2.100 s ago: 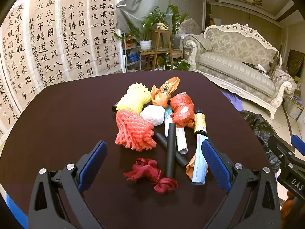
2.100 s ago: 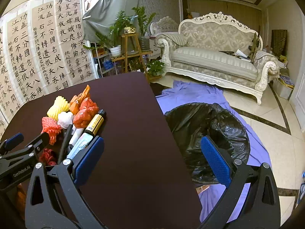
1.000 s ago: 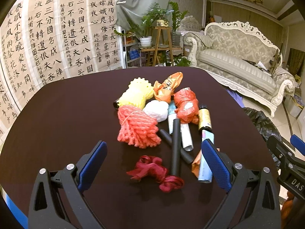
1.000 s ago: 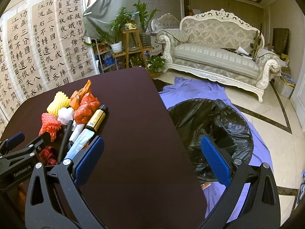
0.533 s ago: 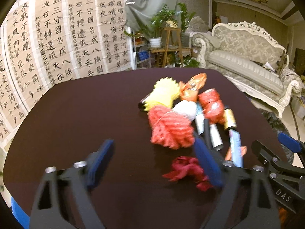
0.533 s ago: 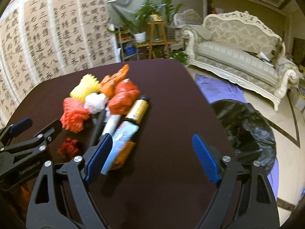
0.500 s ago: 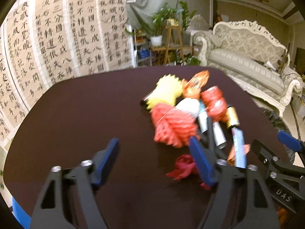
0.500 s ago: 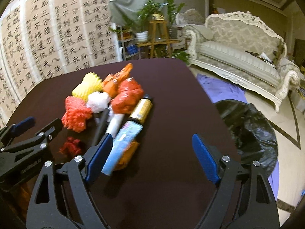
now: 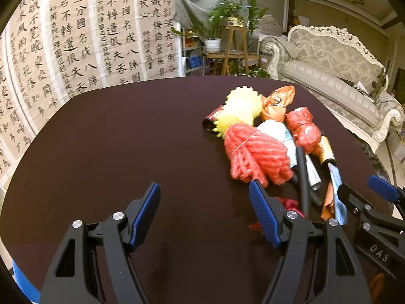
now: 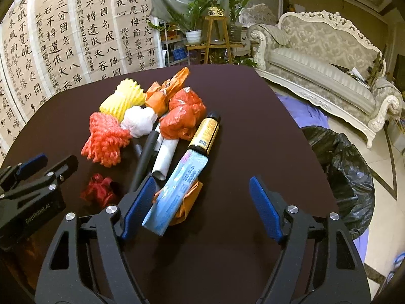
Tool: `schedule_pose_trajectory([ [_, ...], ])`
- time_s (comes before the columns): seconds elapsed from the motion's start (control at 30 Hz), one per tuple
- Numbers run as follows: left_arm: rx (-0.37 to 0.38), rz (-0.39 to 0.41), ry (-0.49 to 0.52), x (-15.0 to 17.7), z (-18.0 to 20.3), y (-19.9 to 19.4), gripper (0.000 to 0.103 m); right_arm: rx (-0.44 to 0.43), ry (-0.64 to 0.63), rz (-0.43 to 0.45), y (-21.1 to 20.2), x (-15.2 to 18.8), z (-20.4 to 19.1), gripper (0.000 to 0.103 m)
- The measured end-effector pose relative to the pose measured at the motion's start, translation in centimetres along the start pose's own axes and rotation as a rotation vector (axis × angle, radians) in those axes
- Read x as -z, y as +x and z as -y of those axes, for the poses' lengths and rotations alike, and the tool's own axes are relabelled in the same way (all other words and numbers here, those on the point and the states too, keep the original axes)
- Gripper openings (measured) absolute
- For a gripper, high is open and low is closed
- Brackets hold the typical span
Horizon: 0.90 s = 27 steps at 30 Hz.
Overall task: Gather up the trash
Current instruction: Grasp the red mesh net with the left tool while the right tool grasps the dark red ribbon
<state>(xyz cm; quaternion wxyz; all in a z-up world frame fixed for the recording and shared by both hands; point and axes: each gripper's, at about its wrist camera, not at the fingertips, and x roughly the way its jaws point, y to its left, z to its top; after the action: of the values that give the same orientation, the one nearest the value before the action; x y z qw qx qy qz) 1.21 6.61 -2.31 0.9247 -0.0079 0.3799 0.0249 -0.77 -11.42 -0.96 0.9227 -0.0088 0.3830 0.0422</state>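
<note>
Both grippers, left (image 9: pixel 204 209) and right (image 10: pixel 201 202), gape empty; blue tube (image 10: pixel 177 193) between right fingers could be knocked away if closed off-centre.

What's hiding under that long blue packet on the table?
An orange wrapper pokes out from beneath the blue packet, near its lower end. How far the wrapper runs underneath is covered, and so is anything else there. The packet's far end touches the gold-labelled tube.

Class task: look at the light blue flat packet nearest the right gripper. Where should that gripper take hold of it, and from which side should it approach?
Grip the light blue packet across its narrow width near the free near end, coming from above with the right gripper, probably turned so the pads meet its long edges. It lies flat and long, its far end butting the gold-labelled tube, an orange wrapper beneath it.
</note>
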Motion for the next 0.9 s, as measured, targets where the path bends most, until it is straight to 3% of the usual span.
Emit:
schedule_pose_trajectory([
  [0.27,0.038,0.007,0.023,-2.0,2.1,0.9,0.084,0.034,0.03,0.0,0.6,-0.5,1.6,0.075],
  [0.57,0.028,-0.058,0.068,-3.1,3.8,4.1,0.085,0.034,0.061,-0.008,1.5,-1.1,2.9,0.075],
  [0.9,0.033,-0.07,0.012,-2.8,2.4,3.8,0.085,0.019,0.072,-0.007,2.4,-1.6,3.5,0.075],
])
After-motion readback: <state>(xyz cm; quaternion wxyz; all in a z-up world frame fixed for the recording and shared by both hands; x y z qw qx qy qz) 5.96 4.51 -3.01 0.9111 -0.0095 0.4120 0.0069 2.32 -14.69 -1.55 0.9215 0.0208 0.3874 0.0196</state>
